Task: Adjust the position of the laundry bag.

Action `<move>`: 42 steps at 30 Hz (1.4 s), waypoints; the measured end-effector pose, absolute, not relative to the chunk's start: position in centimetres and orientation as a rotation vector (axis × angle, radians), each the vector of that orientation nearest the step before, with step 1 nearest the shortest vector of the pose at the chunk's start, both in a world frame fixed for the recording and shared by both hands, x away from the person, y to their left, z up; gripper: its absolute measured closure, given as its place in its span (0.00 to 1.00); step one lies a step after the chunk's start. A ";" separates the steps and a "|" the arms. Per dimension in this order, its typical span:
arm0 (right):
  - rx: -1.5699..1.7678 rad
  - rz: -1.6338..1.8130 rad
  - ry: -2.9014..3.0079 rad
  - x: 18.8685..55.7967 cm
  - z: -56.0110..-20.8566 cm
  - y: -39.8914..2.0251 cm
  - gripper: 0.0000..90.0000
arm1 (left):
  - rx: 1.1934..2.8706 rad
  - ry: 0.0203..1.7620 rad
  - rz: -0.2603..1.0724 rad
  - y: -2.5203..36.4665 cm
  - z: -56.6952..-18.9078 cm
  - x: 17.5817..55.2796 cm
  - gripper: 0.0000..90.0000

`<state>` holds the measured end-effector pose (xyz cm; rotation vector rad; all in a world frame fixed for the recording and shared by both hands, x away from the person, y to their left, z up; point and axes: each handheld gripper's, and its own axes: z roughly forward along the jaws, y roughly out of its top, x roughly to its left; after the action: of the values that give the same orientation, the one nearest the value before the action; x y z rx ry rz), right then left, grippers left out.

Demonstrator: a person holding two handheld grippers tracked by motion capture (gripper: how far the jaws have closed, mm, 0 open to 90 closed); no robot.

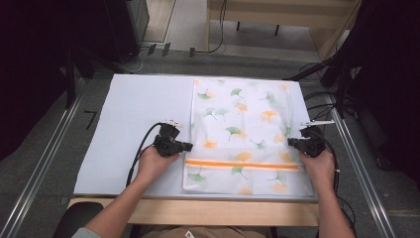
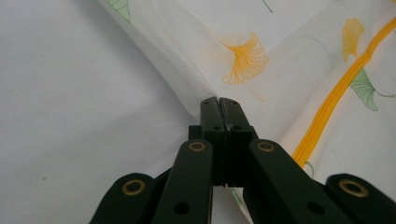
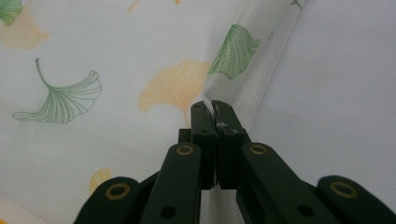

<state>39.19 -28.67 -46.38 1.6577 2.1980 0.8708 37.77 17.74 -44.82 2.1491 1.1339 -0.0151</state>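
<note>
Overhead and gripper views of a mesh bag (image 1: pixel 241 124) lying flat on a white mat (image 1: pixel 133 114). We take the bag as our landmark: it is printed with green and orange ginkgo leaves and lies on the right half of the mat, its long sides running away from us. An orange zipper (image 1: pixel 242 164) crosses the bag near its front end. We hold the left gripper (image 1: pixel 187 147) at the bag's left edge, just behind the zipper; in the left gripper view (image 2: pixel 219 103) its jaws are fully closed, pinching a raised fold of that edge, with the zipper (image 2: pixel 336 93) to the right. We hold the right gripper (image 1: pixel 291 142) at the bag's right edge, opposite the left one; in the right gripper view (image 3: pixel 214 109) its jaws are likewise closed tight on the mesh edge, beside a green leaf (image 3: pixel 236 51). Both hands rest on the mat outside the bag.
</note>
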 end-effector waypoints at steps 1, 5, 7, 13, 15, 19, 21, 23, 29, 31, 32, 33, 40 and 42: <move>1.655 0.871 2.203 39.2 -46.3 -28.6 0.99 | 2.151 1.134 -0.014 17.9 -44.8 37.8 1.00; 1.641 0.882 2.212 39.2 -46.2 -28.2 0.99 | 2.143 1.146 -0.016 18.2 -44.6 37.8 1.00; 1.636 0.878 2.224 39.3 -46.1 -27.9 0.99 | 2.141 1.154 -0.017 18.7 -44.5 37.7 1.00; 1.608 0.900 2.268 39.7 -45.9 -26.8 0.99 | 2.122 1.183 -0.027 20.3 -44.0 37.7 1.00; 1.591 0.902 2.289 39.8 -45.8 -26.4 0.99 | 2.116 1.192 -0.028 20.7 -43.9 37.6 1.00; 1.570 0.901 2.312 40.0 -45.6 -25.6 0.99 | 2.102 1.212 -0.028 21.5 -43.7 37.5 1.00; 1.564 0.906 2.327 40.1 -45.6 -25.3 0.99 | 2.099 1.229 -0.028 21.9 -43.5 37.4 1.00; 1.550 0.906 2.348 40.3 -45.5 -24.9 0.99 | 2.099 1.237 -0.019 22.3 -43.3 37.3 1.00; 1.522 0.910 2.374 40.6 -45.3 -23.7 0.99 | 2.095 1.253 -0.016 23.5 -42.9 37.2 1.00; 1.510 0.924 2.382 40.7 -45.3 -23.4 0.99 | 2.097 1.259 -0.014 23.9 -42.8 37.1 1.00; 1.511 0.930 2.386 40.7 -45.3 -23.2 0.99 | 2.097 1.259 -0.014 23.9 -42.8 37.1 1.00; 1.511 0.930 2.386 40.7 -45.3 -23.2 0.99 | 2.095 1.263 -0.020 24.2 -42.7 37.1 1.00; 1.460 0.927 2.423 40.9 -45.2 -21.5 0.99 | 2.092 1.290 -0.008 25.8 -42.4 37.0 1.00; 1.452 0.928 2.433 40.9 -45.1 -21.0 0.99 | 2.090 1.296 -0.004 26.2 -42.4 37.0 1.00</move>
<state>40.91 -21.04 -45.11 1.4522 2.4328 0.9276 36.95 26.20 -42.35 2.0904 1.2955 -0.0041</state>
